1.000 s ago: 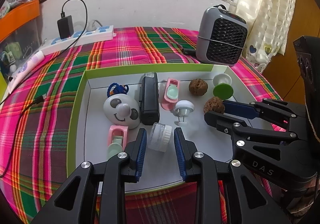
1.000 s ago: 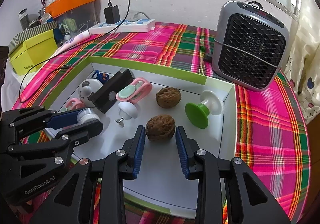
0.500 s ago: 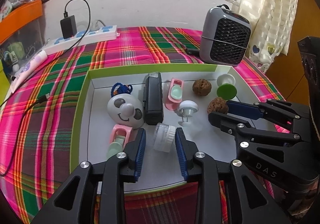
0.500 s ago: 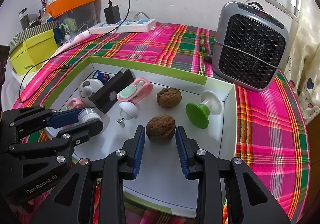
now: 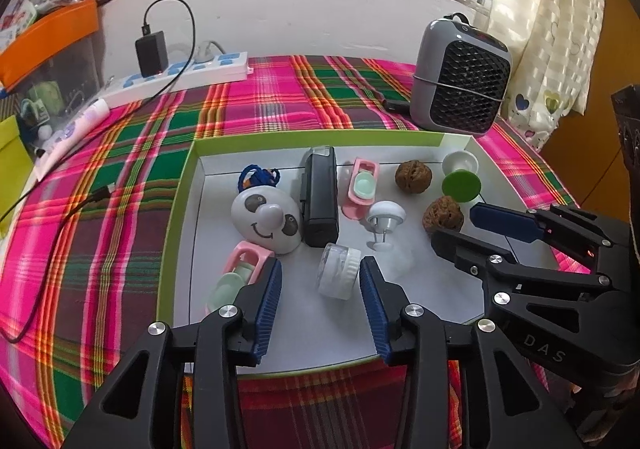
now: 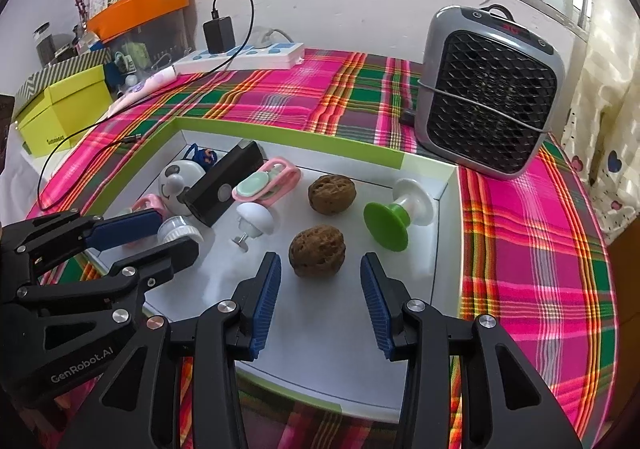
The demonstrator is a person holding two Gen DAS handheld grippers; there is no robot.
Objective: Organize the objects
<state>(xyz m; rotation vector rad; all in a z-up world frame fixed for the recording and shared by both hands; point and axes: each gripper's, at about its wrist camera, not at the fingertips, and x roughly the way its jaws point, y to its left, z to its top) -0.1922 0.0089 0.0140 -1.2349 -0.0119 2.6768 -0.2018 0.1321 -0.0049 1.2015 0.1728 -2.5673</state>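
Note:
A green-rimmed white tray (image 5: pixel 400 321) (image 6: pixel 208 127) holds small objects. My left gripper (image 5: pixel 320 287) is open with a clear jar with a white lid (image 5: pixel 337 272) lying between its fingers, not gripped. My right gripper (image 6: pixel 320 287) is open around the near walnut (image 6: pixel 317 250), not touching it; it also shows in the left wrist view (image 5: pixel 443 214). A second walnut (image 6: pixel 332 193), a green-and-white suction cup (image 6: pixel 394 217), a white knob hook (image 6: pixel 253 222), a black block (image 5: pixel 320 196), two pink clips (image 5: pixel 362 185) (image 5: pixel 240 273) and a panda-face toy (image 5: pixel 266 217) lie in the tray.
A grey fan heater (image 6: pixel 488 91) stands behind the tray at the right. A white power strip with a black charger (image 5: pixel 180 69) lies at the back left on the plaid cloth (image 5: pixel 100 209). A yellow-green box (image 6: pixel 64 109) and an orange bin (image 6: pixel 140 7) stand at the far left.
Both grippers have drawn back slightly toward the tray's near edge, staying open. The jar and the walnut have not moved.

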